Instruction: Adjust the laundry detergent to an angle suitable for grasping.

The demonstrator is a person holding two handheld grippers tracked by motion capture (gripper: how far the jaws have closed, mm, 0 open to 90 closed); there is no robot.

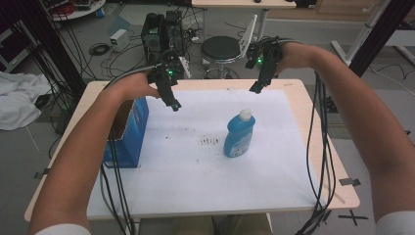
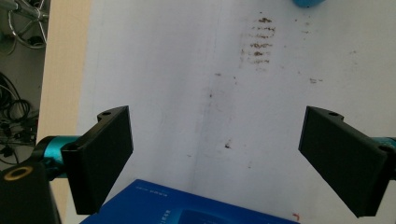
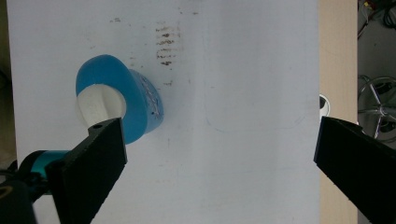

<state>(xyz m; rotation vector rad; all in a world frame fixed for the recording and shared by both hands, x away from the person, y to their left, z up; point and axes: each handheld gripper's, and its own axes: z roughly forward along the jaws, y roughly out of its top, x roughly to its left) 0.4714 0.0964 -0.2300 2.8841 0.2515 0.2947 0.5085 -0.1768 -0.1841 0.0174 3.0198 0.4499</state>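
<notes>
Both grippers wide open, empty. Bottle (image 3: 119, 100) beside right gripper (image 3: 219, 154) finger, off-centre: closing could topple it.

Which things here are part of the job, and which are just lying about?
In the job: blue bottle, upright on the white sheet; blue box at the sheet's left edge; left gripper and right gripper, both open.
Lying about: stool, white cloth on the floor.
</notes>
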